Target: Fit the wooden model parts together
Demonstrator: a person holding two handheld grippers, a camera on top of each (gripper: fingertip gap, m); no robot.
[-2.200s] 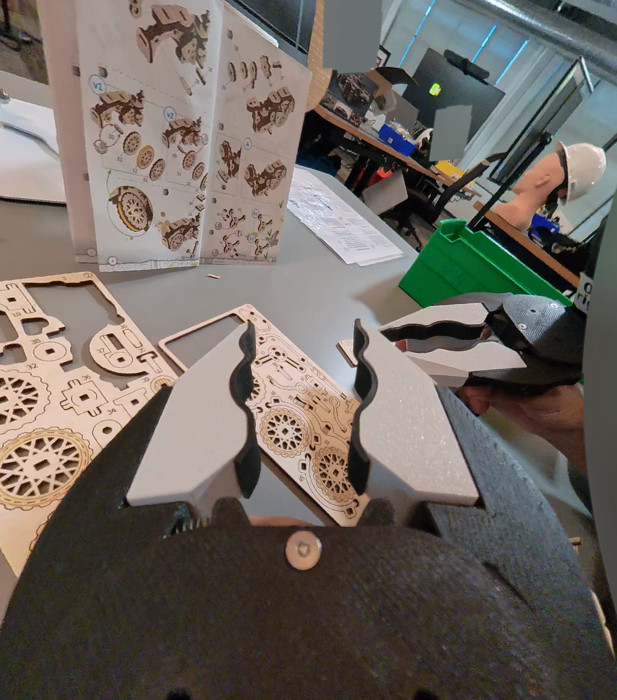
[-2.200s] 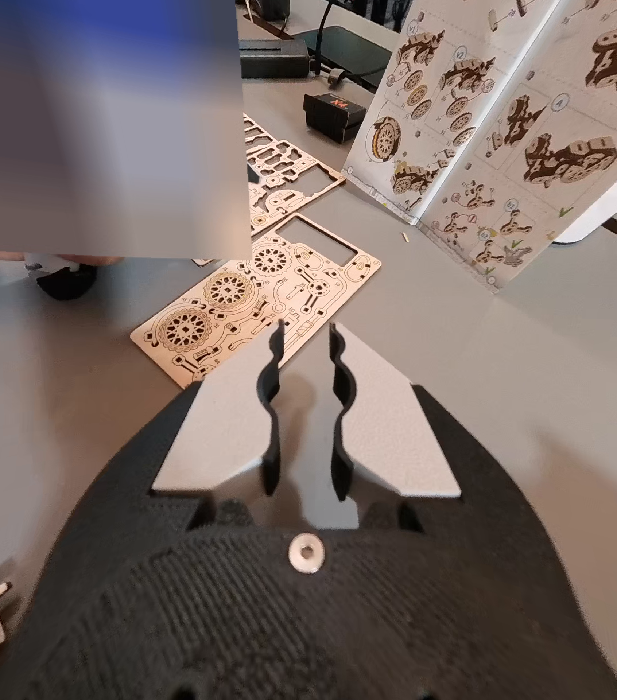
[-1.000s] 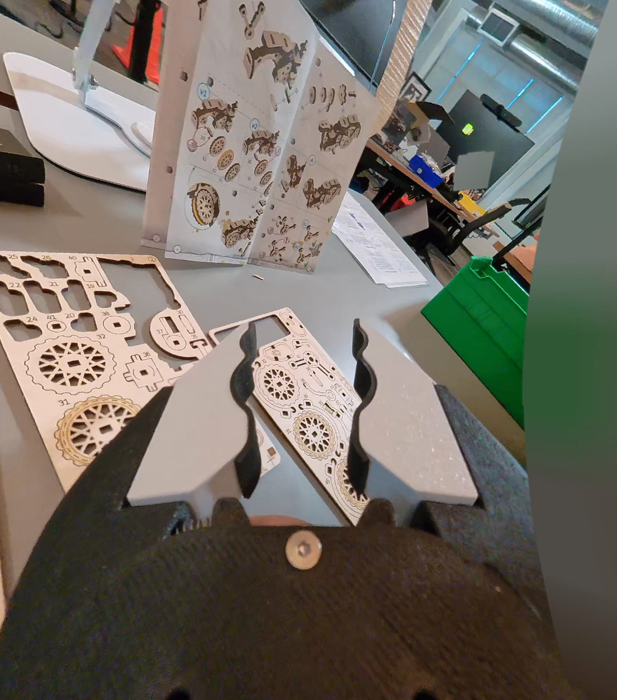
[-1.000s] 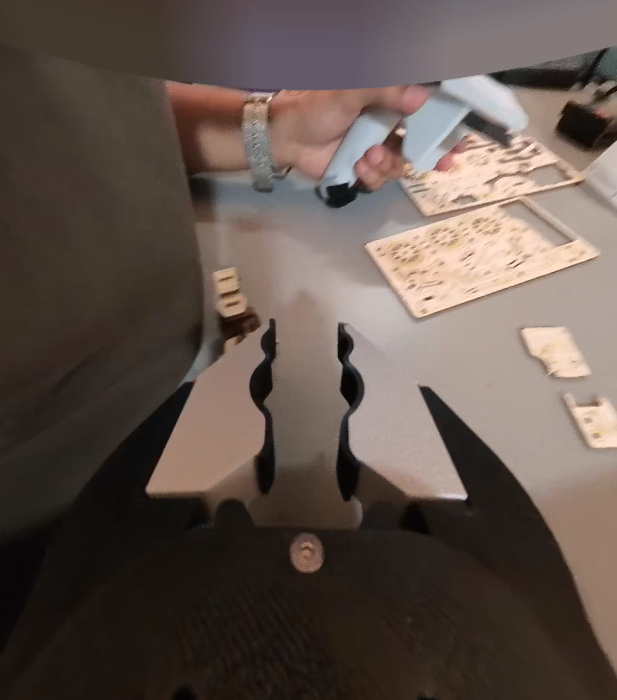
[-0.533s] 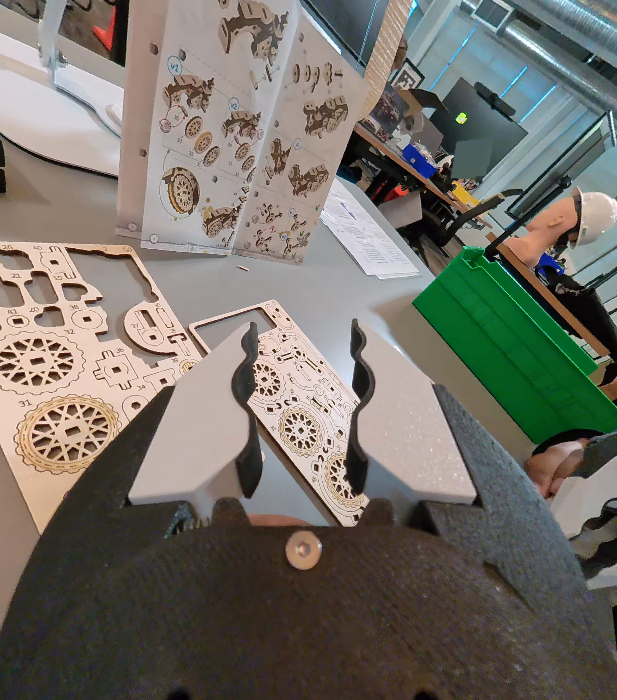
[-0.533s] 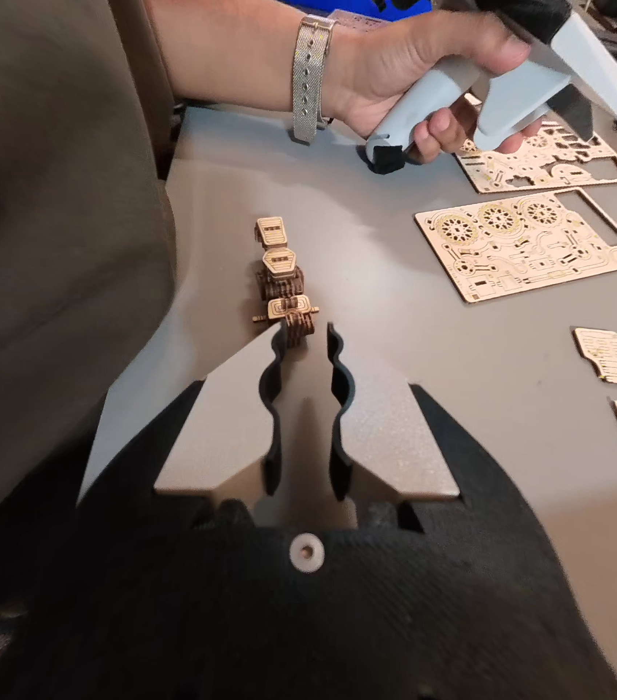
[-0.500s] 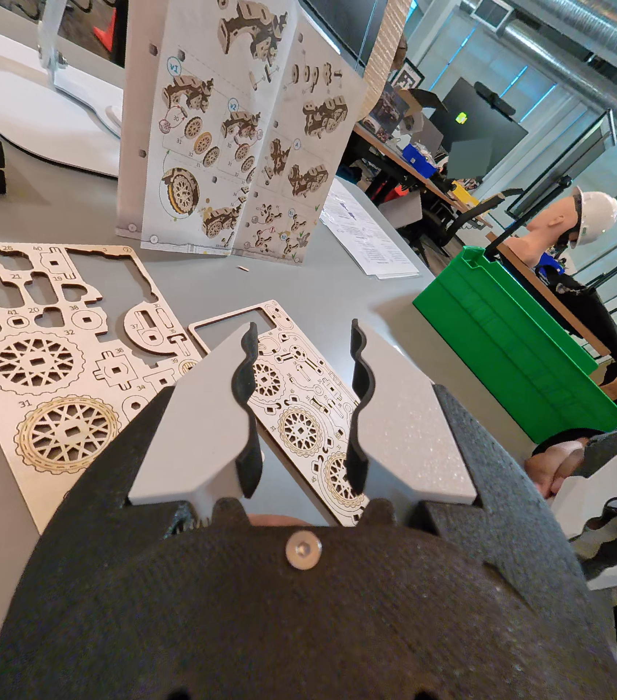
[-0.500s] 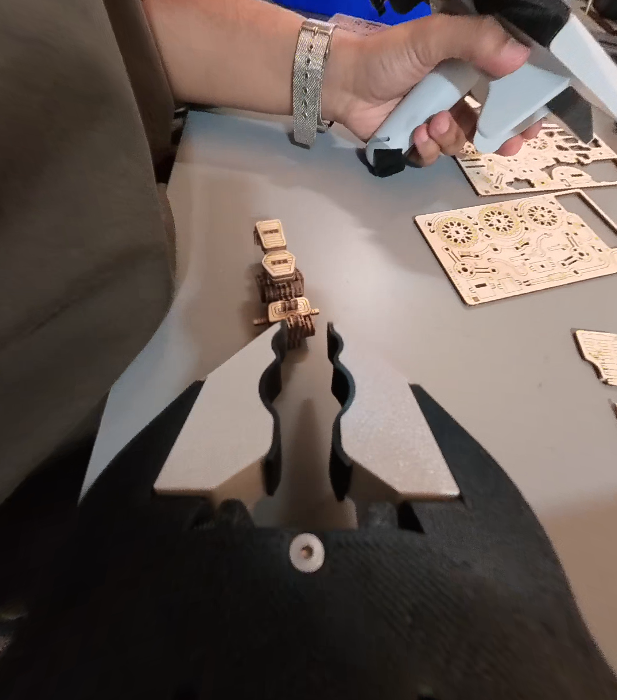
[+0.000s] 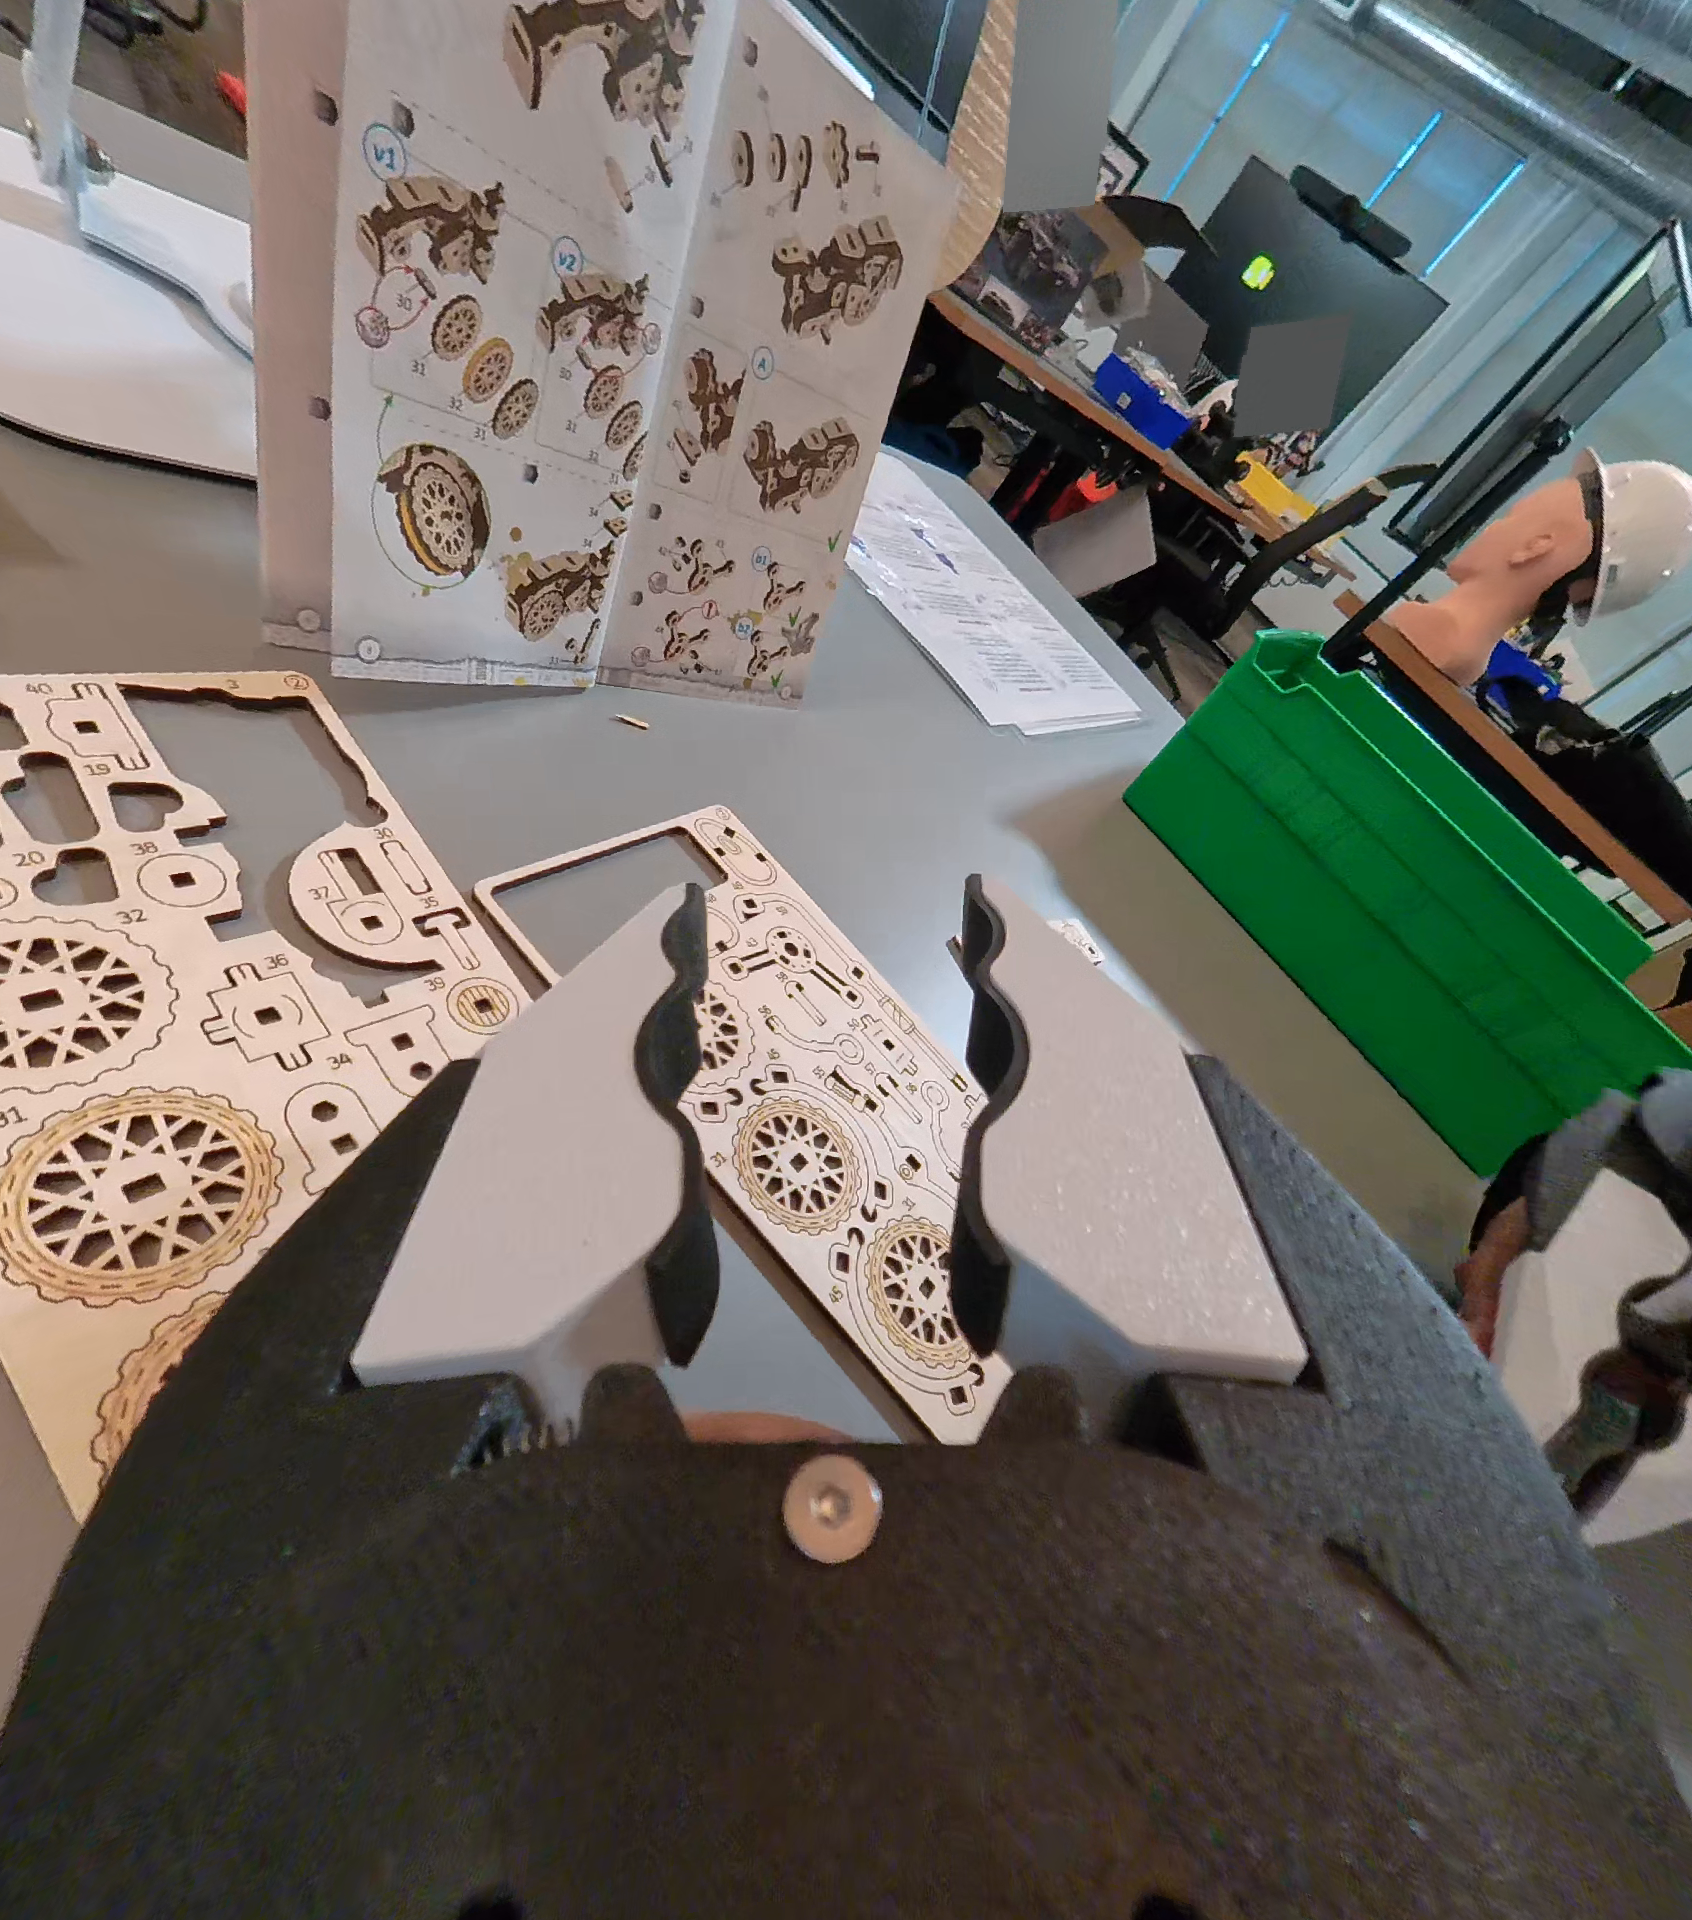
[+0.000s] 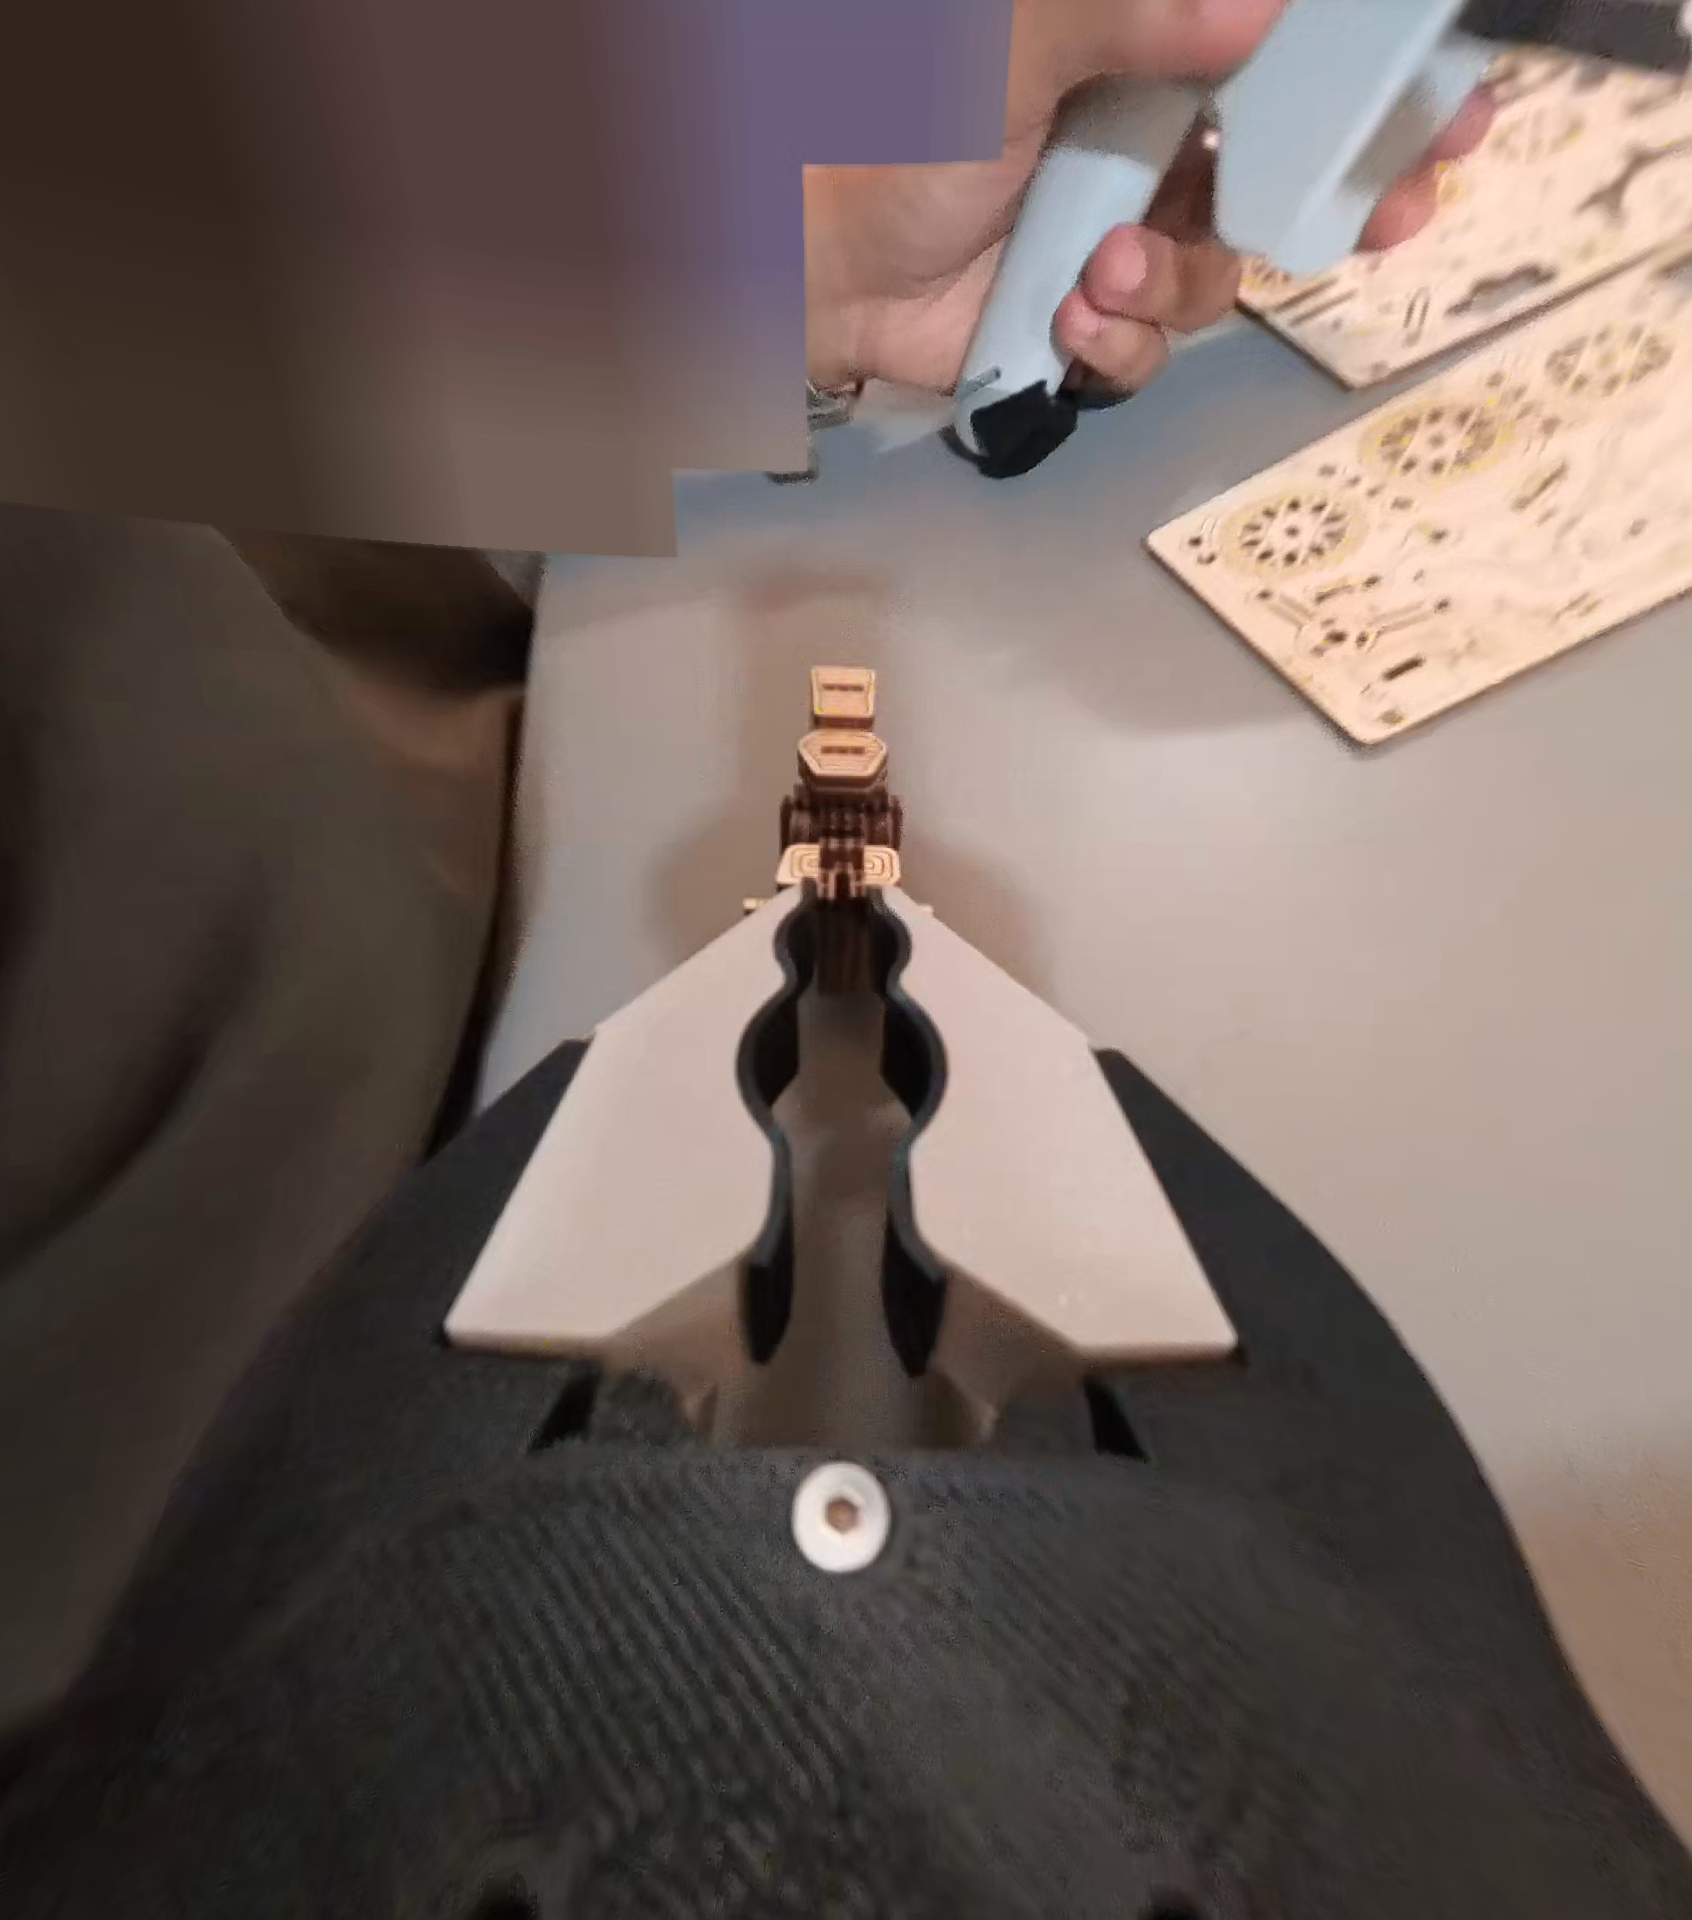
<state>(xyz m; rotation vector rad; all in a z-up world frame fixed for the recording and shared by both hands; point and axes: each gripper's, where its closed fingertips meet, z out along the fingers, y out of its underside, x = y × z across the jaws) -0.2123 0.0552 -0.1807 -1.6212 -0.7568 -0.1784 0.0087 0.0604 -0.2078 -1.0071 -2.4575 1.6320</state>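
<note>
A small part-built wooden model [image 10: 840, 790] stands on the grey table [image 10: 1237, 987] near a person's body. My right gripper [image 10: 842, 920] has its jaws closed in on the model's near end. It also shows blurred at the right edge of the left wrist view [image 9: 1642, 1340]. My left gripper [image 9: 829, 904] is open and empty, held above a small wooden parts sheet [image 9: 821, 1101]. A larger parts sheet [image 9: 94, 987] lies to its left. Both sheets show in the right wrist view, the small one [image 10: 1496, 551] nearer than the large one [image 10: 1424, 249].
A folded instruction sheet [image 9: 561, 364] stands upright behind the parts sheets. A green bin [image 9: 1393, 914] sits off the table's right side. A printed paper [image 9: 987, 634] lies at the back. A hand holds the left gripper's handle [image 10: 1050, 270]. The grippers' ends are close to 20 centimetres from one another.
My right gripper has moved forward to the model and its jaws have narrowed around the model's near end. My left gripper has stayed open over the small sheet.
</note>
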